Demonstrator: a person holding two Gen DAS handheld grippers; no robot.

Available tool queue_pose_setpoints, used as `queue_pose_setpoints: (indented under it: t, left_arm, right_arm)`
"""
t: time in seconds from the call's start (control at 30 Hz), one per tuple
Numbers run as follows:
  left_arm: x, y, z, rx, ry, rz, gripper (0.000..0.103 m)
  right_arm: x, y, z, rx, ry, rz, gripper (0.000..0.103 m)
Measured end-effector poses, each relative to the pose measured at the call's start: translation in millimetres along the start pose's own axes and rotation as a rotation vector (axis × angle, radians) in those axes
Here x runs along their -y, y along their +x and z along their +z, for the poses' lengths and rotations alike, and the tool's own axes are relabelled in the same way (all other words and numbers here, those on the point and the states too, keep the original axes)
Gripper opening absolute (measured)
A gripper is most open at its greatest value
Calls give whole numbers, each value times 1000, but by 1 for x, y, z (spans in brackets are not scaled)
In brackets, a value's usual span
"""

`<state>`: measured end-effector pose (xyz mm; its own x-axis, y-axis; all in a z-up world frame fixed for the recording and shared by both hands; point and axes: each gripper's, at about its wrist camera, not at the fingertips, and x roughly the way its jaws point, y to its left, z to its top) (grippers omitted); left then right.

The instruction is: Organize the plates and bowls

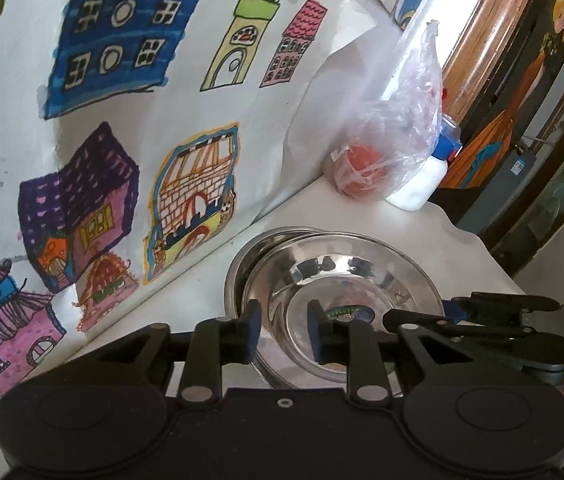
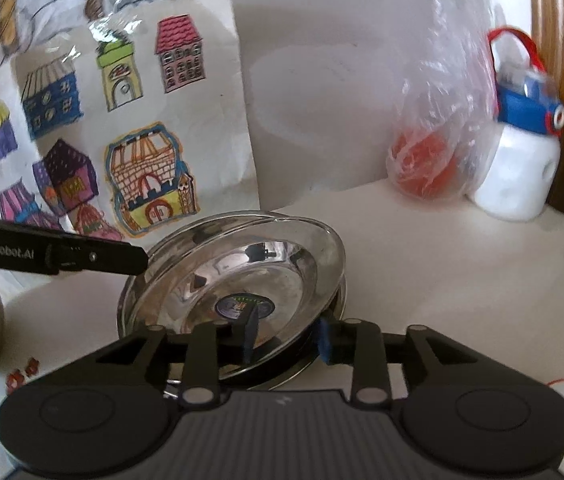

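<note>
Left wrist view looks along the left claw (image 1: 283,332), whose blue-padded fingers stand apart with only air between them, above the near rim of a shiny stainless-steel bowl (image 1: 345,280). That bowl sits tilted inside a second steel bowl (image 1: 238,268), only the back-left rim of which shows. Both rest on the white bench (image 1: 361,212) close to a wall hung with a child's drawing of colourful houses (image 1: 114,120). At the right edge of this view the right claw (image 1: 453,312) reaches in to the upper bowl's right rim. Further back on the bench, a clear plastic bag holding red round fruit (image 1: 381,152) leans against a white plastic bottle with a blue cap (image 1: 421,184).

Right wrist view shows the right claw (image 2: 287,336) clamped on the near rim of the upper steel bowl (image 2: 242,276): one blue pad (image 2: 250,332) lies inside the bowl and the other outside the rim. The bowl is tipped, its right side raised off the lower bowl (image 2: 309,364) beneath it. A round sticker (image 2: 242,306) marks the centre of the upper bowl. One black finger (image 2: 94,258) of the left claw crosses in from the left, with its tip at the bowl's left rim. The bag of fruit (image 2: 433,160) and the white bottle (image 2: 517,172) stand well apart from the bowls, at the back right.
</note>
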<state>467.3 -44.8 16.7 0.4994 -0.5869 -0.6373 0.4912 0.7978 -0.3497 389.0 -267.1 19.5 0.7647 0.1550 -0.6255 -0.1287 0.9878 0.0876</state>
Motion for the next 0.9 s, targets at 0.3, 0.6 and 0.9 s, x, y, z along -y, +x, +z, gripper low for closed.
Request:
queue_pose_setpoints:
  t: [0.3,0.6,0.9]
  left_arm:
    - [5,-12,-2,15,7,4,34]
    - [11,-29,-5,41,14,14,48]
    - [31,-61,-19,127,37,45,81]
  right_arm:
    - [-1,0,0,-14,-21,-33,68]
    - [-5,-23,-3,69,-13,13,88]
    - [4,-93,-19,275,15,30,103]
